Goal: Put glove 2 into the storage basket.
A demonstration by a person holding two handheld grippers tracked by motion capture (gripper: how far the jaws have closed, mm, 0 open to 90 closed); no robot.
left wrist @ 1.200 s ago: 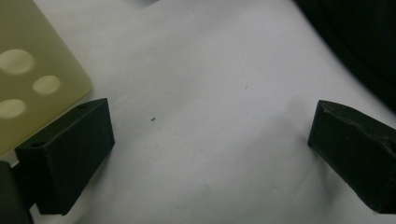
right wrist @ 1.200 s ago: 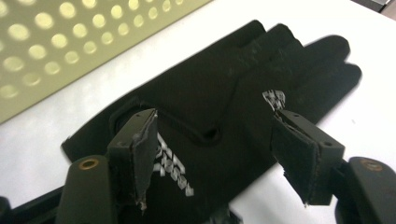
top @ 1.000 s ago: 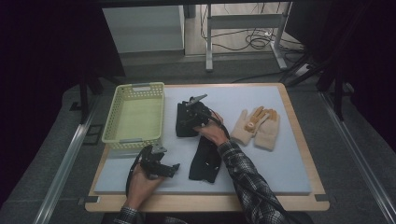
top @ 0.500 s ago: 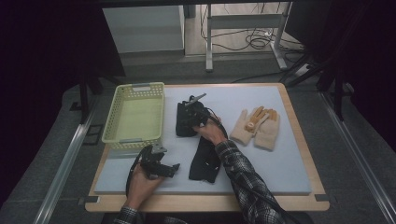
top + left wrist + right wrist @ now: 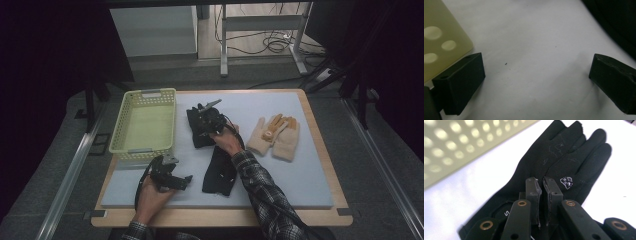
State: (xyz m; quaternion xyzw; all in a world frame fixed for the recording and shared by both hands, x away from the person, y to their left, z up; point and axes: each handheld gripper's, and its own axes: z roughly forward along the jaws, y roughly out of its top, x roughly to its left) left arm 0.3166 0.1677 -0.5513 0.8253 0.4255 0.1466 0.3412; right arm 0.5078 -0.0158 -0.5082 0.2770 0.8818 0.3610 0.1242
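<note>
A black glove (image 5: 564, 157) lies flat on the white mat, fingers pointing away, a small white logo on its back. My right gripper (image 5: 543, 181) hovers just over its cuff end with the jaws shut and nothing visibly pinched. From above, the right gripper (image 5: 204, 120) sits over that glove (image 5: 196, 136) beside the basket. A second black glove (image 5: 218, 170) lies nearer the front, under the right forearm. My left gripper (image 5: 180, 180) rests at the front left, open; its jaws (image 5: 536, 67) stand wide apart over bare mat.
A pale yellow perforated basket (image 5: 145, 95) stands at the back left; its corner (image 5: 439, 40) is close to the left gripper. A pair of tan gloves (image 5: 275, 137) lies at the right. The mat (image 5: 310, 175) covers a wooden table.
</note>
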